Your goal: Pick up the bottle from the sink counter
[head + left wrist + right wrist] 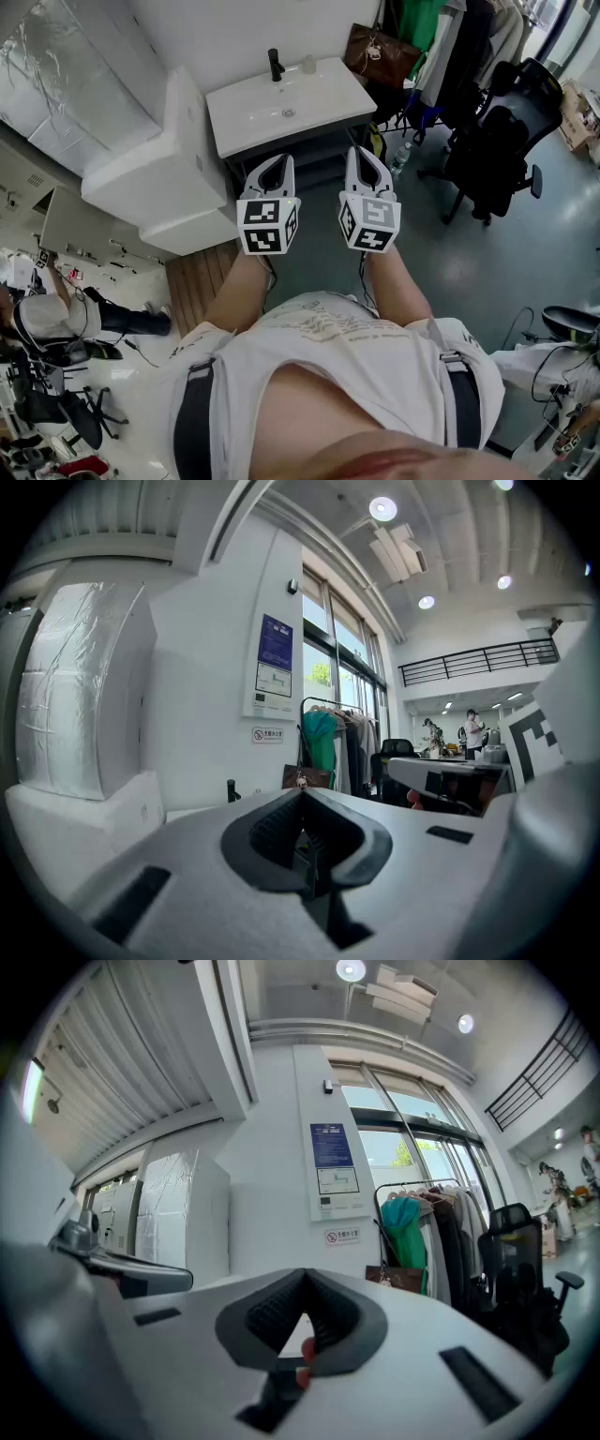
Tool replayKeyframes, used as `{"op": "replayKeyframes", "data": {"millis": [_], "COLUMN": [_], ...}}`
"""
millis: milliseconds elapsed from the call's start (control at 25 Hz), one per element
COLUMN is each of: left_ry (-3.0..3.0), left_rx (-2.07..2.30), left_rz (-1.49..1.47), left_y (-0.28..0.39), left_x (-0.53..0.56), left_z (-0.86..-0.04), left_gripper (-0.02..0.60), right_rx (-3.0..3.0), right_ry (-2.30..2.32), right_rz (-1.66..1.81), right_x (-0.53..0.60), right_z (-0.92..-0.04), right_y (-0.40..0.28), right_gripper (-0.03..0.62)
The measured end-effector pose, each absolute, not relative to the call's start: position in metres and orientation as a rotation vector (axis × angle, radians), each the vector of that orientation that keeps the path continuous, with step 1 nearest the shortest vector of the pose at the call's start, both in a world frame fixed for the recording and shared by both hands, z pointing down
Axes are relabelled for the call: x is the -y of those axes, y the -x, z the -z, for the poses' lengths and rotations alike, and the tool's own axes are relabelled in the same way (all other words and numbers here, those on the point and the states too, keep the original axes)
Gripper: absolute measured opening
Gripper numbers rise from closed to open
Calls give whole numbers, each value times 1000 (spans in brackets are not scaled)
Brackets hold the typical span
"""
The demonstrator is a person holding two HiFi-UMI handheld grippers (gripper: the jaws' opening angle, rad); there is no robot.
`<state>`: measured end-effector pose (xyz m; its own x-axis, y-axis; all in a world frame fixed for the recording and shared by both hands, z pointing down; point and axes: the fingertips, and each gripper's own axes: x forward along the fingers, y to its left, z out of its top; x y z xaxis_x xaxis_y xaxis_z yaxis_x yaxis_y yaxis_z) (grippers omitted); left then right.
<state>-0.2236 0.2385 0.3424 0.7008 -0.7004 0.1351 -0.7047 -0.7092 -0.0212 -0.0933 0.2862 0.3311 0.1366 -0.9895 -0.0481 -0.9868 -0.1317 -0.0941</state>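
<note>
The biggest risk is coming from the approach, because both claws are hanging well apart from the target. The sink counter (328, 98) is lying in the upper middle of the head view, and a reach made too low would be knocking a claw against its front edge. The black faucet (276, 64) is rising at the back edge, near the bottle (309, 64) on its left side, so a claw coming in from the left would be striking it. The bottle is standing upright near the back edge of the counter. It is looking small and light in my judgement, so a push from closed jaws would be tipping it toward the wall or into the basin (258, 114). The left gripper (284, 161) and the right gripper (355, 151) are both keeping their jaws together with nothing gripped, so one is needing to open before it arrives. A floor bottle (400, 159), lower right of the cabinet, is possibly inviting a wrong choice.

For containers, the basin is looking empty, with only its drain showing. The brown bag (380, 56), right of the counter, is hiding its contents. The bottle on the counter is looking pale, and I cannot tell what is inside
</note>
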Motion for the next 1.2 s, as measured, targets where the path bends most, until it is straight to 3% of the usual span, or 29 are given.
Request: {"op": "replayKeyframes", "data": {"millis": [760, 1200], "left_ry": [-2832, -2821], "left_rx": [1242, 1266], "left_rz": [-249, -242], "left_y": [191, 133], "left_x": [-247, -269], "left_z": [-352, -358], "left_gripper": [20, 20], "right_rx": [-2081, -2146], "right_ry": [2231, 2179], "right_rz": [24, 31], "right_x": [-292, -310], "right_z": [-337, -345], "right_y": [68, 19], "right_gripper": [21, 21]}}
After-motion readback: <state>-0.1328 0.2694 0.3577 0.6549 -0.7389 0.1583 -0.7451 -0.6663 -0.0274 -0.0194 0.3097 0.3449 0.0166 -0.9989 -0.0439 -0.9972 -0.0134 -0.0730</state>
